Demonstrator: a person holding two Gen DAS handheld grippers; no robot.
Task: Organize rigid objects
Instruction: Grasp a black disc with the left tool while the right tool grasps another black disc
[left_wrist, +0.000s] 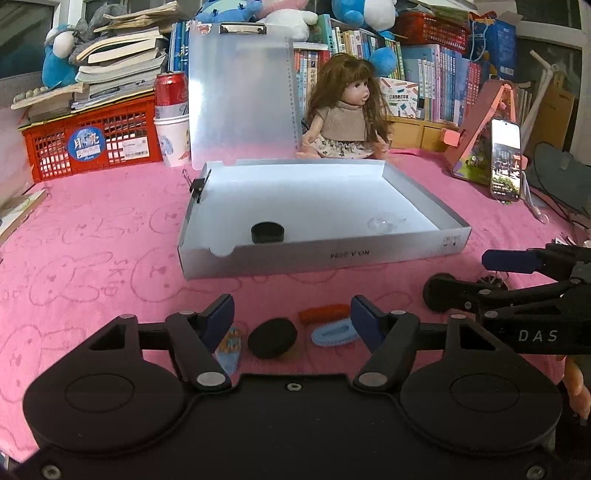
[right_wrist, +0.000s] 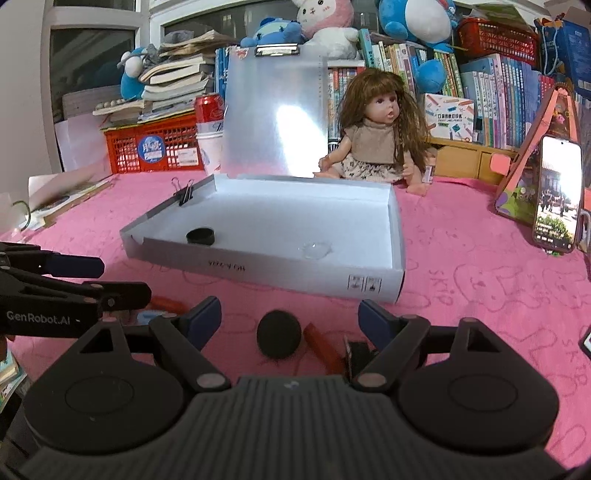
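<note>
1. A pink cloth (left_wrist: 92, 236) printed with faint bear outlines covers the whole work surface; everything else sits on it.
2. The white box (left_wrist: 325, 254), a shallow open tray with low walls and small dark lettering on its near wall, lies flat at the middle of the cloth; a black binder clip (left_wrist: 197, 186) grips its left wall; a frosted clipboard (left_wrist: 240, 96) stands upright just behind it.
3. A long-haired doll (left_wrist: 347, 110) sits at the box's far right corner; a phone (left_wrist: 506, 162) leans lit on a stand to the right.
4. The left gripper (left_wrist: 291, 325) hovers low in front of the box, its blue-padded tongs apart with nothing clamped; the right gripper (right_wrist: 290, 323) is beside it, tongs spread wide and empty too.
5. Inside the box, a black round cap (left_wrist: 267, 232) rests near the front-left wall; a clear plastic piece (left_wrist: 384, 223) lies toward the front-right, hard to make out.
6. Outside the box, on the cloth between the left tongs, a black disc (left_wrist: 272, 338) lies flat, matte and round; just right of it, a light-blue oval clip (left_wrist: 334, 331) and an orange-red clip (left_wrist: 323, 313); a patterned blue clip (left_wrist: 229, 349) lies by the left pad.
7. In the right wrist view, a second black disc (right_wrist: 279, 338) sits between the tongs, with an orange-red stick (right_wrist: 323, 347) touching its right side.
</note>
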